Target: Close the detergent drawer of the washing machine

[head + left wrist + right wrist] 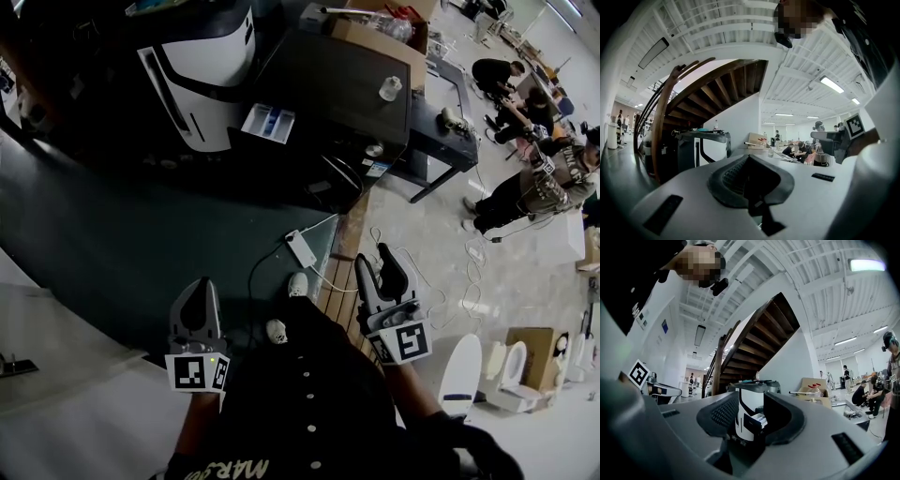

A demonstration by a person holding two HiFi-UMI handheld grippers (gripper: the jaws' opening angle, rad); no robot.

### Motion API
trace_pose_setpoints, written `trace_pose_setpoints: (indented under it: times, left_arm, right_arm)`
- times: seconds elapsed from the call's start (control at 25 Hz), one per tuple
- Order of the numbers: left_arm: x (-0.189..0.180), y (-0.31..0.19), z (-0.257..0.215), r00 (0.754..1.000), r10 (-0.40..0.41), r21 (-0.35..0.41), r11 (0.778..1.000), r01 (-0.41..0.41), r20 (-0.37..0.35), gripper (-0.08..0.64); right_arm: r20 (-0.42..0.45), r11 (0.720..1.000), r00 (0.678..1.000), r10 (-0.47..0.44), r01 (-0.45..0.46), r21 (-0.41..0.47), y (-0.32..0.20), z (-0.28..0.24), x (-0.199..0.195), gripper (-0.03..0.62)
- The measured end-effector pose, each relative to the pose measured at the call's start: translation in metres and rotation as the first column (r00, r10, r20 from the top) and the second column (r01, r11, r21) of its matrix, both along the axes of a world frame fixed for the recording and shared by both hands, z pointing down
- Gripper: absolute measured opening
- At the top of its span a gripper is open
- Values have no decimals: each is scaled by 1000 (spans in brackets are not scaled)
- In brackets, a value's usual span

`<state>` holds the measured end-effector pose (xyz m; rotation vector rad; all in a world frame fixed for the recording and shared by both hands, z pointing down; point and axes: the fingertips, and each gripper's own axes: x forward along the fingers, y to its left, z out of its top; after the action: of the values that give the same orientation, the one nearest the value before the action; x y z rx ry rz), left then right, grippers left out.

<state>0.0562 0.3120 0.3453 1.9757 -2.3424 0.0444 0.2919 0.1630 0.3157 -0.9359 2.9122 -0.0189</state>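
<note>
The washing machine (202, 70) stands far ahead at the upper left of the head view, white-fronted with a dark top. Its detergent drawer (269, 123) sticks out of the front, with blue and white compartments showing. Both grippers are held low near my body, well short of the machine. The left gripper (199, 302) has its jaws together with nothing in them; in its own view the pads meet (749, 161). The right gripper (382, 265) is open and empty. Through its gap I see the machine (746, 420) and the drawer (760, 418) far off.
A dark table (352, 89) beside the machine carries a cardboard box (375, 37) and a small jar (390, 88). A power strip (301, 248) and cables lie on the floor ahead. People work at the far right (525, 94). White fixtures (506, 370) sit at the lower right.
</note>
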Motion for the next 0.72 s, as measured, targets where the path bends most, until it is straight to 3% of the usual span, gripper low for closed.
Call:
trace_pose_setpoints:
  times: [0.32, 0.72]
  left_arm:
    - [-18, -28, 6, 999, -33, -9, 999, 33, -1, 14]
    - [-54, -57, -1, 998, -61, -12, 998, 61, 9, 14]
  right_arm:
    - [-21, 999, 999, -29, 28, -33, -31, 14, -26, 179]
    - [13, 990, 991, -136, 137, -25, -57, 7, -81, 224]
